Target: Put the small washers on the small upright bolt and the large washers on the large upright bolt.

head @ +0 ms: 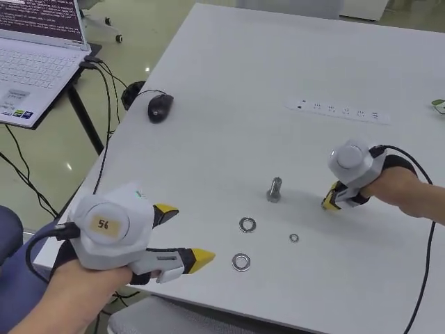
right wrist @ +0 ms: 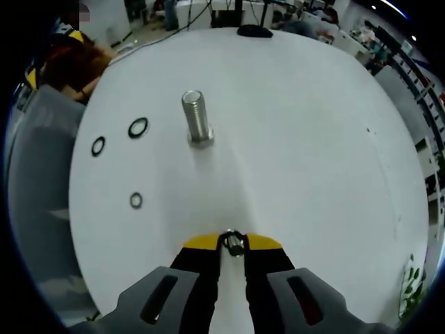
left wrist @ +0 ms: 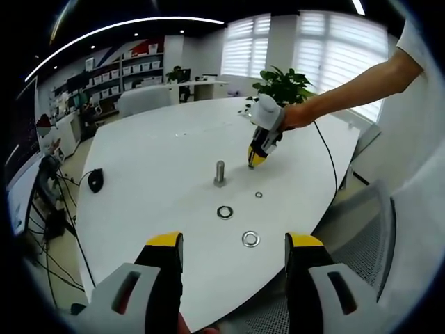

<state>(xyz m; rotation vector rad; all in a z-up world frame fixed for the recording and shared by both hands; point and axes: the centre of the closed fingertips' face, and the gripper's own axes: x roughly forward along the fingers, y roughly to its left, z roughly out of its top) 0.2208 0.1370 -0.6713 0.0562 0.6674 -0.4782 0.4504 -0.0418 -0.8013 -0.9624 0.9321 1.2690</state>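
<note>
R gripper (right wrist: 233,239): jaws pressed together on a small metal part (right wrist: 236,245), tips down at the table (head: 243,104); bolt or washer, cannot tell. L gripper (left wrist: 235,242): jaws spread wide, held over the near table edge. Large bolt (head: 274,189) upright, approx. mid-table. Two large washers (head: 247,225) (head: 241,262) lie flat on the L gripper's side of it. Small washer (head: 294,238) flat, nearer the R gripper. All washers lie apart from the bolt.

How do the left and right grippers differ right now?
Jaws: the left gripper stands open and empty; the right gripper is shut on a small metal part. Place: the left hovers at the near table edge, short of the washers; the right points down at the table near the large bolt. Both are white with yellow-tipped jaws.
</note>
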